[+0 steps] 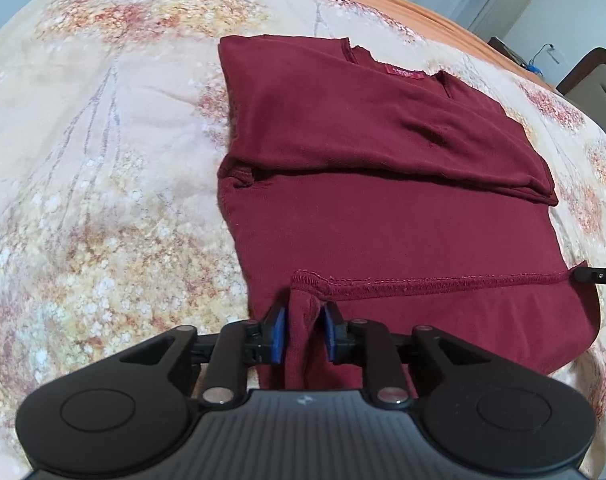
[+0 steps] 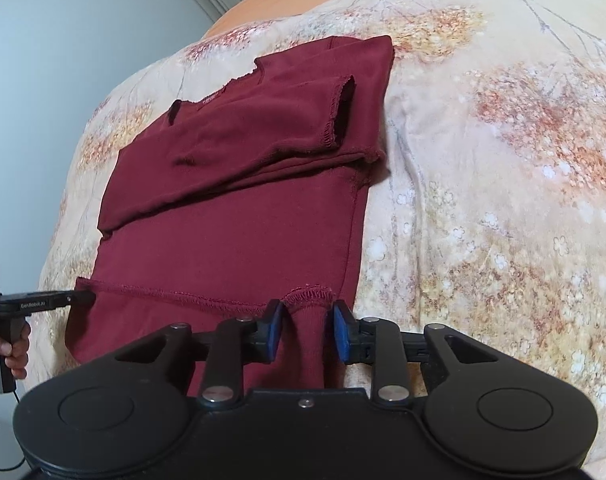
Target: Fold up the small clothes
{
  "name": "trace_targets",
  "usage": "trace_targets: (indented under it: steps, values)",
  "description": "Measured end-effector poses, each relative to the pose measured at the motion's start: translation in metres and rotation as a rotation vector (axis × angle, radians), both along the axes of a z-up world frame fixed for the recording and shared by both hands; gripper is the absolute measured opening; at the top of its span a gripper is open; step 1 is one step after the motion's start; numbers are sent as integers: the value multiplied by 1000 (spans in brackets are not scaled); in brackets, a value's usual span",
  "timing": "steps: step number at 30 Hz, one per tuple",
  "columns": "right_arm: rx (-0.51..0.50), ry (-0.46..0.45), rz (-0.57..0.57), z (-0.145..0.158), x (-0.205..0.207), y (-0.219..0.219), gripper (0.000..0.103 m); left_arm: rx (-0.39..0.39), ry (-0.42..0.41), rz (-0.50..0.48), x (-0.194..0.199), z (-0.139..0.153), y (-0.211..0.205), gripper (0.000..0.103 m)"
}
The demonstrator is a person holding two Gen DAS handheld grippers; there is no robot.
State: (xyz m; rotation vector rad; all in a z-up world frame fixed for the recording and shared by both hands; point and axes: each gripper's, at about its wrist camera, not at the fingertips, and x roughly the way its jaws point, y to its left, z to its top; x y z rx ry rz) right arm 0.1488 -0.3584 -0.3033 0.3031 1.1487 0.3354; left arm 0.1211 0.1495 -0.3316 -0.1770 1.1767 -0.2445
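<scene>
Shirt [image 1: 383,184] lies flat on the bedspread [image 1: 103,200], sleeves tucked in. Hem [image 1: 383,280] corners bunch between both claws, left [image 1: 305,330] and right [image 2: 306,330], pads parted slightly (apparently no pinch), placed for folding upward.

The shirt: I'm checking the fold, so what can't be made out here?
- Label text: left wrist view, too small.
- Shirt bottom edge: both views, hidden behind each tool's body.
- Underside layers: hidden by the top cloth.
- Bed far side: cut off by the picture edge.
</scene>
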Motion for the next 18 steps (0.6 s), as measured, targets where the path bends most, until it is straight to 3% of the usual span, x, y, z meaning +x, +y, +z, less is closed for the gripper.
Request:
trace_targets:
  steps: [3,4,5,6,18]
  values:
    - [3,-2,21,-1,-2,1,28,-3,-7,-14,1,0,-4,24]
    - [-6,-12,28,0,-5,1,13,-6,-10,-22,2,0,-6,24]
    - [-4,-21,30,2,-6,1,6,-7,-12,-31,2,0,-8,19]
    - [4,-28,23,3,-8,1,6,-13,-19,-41,1,1,-9,10]
    - [63,-68,-11,17,-26,-1,6,-45,-36,23,-13,15,1,7]
